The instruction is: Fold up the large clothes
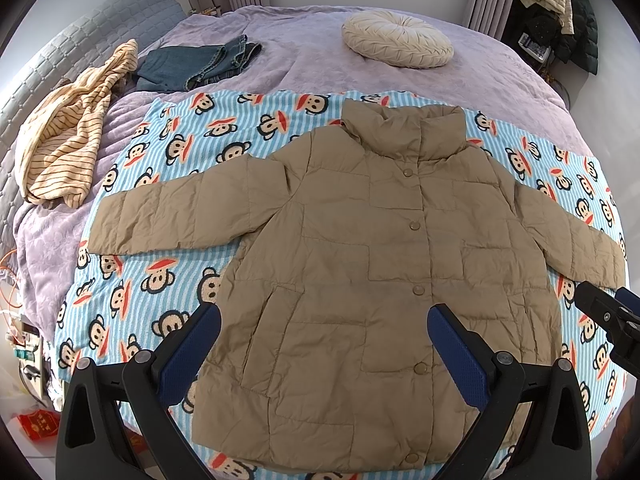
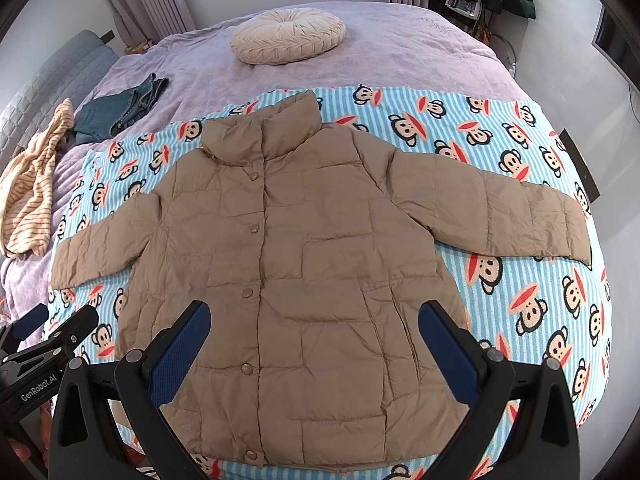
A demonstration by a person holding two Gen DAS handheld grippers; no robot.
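Observation:
A tan quilted puffer jacket (image 1: pixel 360 248) lies flat, front up and buttoned, with both sleeves spread out, on a blue striped monkey-print blanket (image 1: pixel 176 148). It also shows in the right wrist view (image 2: pixel 304 256). My left gripper (image 1: pixel 324 320) is open and empty, held above the jacket's lower part. My right gripper (image 2: pixel 314 320) is open and empty, also above the jacket's lower part. The right gripper shows at the right edge of the left wrist view (image 1: pixel 612 316). The left gripper shows at the left edge of the right wrist view (image 2: pixel 52 332).
The blanket (image 2: pixel 520 152) lies on a bed with a purple cover (image 1: pixel 288 48). A round cream cushion (image 1: pixel 396 40) sits at the far side. Folded jeans (image 1: pixel 196 64) and a crumpled striped garment (image 1: pixel 68 128) lie at the far left. Dark coats (image 1: pixel 568 16) hang at the far right.

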